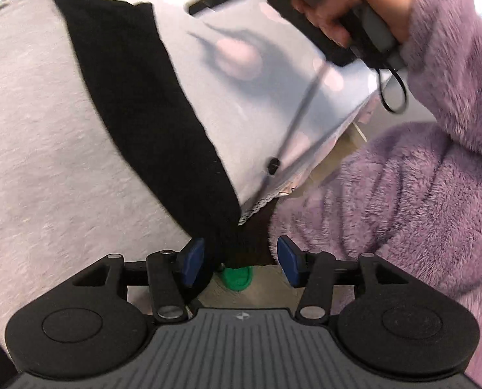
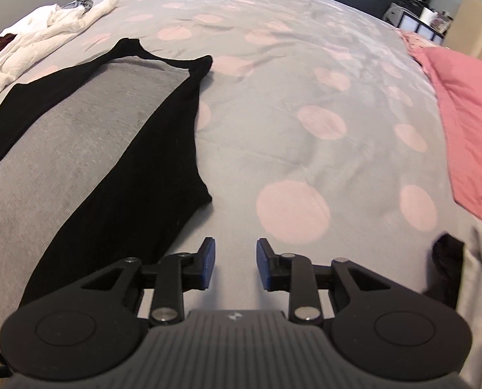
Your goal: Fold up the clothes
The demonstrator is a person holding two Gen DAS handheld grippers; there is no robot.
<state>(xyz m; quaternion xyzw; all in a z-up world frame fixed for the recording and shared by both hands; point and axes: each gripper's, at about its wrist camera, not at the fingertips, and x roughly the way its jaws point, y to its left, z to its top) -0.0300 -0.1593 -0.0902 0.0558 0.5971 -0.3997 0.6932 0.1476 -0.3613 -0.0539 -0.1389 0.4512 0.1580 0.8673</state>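
A grey garment with black side panels [image 2: 88, 149] lies flat on the bed, stretched away from me on the left. In the left wrist view the same garment [image 1: 62, 123] fills the left side, its black edge [image 1: 150, 123] running down to my left gripper [image 1: 241, 259]. The left gripper is open, with the black hem at its left pad [image 1: 193, 261]. My right gripper [image 2: 235, 264] is open and empty, hovering over the bedspread just right of the garment's black edge. The right gripper also shows in the left wrist view [image 1: 322, 6], held in a hand.
The bed has a grey cover with pink dots [image 2: 292, 113]. A white crumpled garment [image 2: 40, 42] lies at the far left, a pink pillow [image 2: 467, 120] at the right. A purple fleece sleeve [image 1: 403, 201] fills the right of the left wrist view. A green object [image 1: 237, 277] sits on the floor below.
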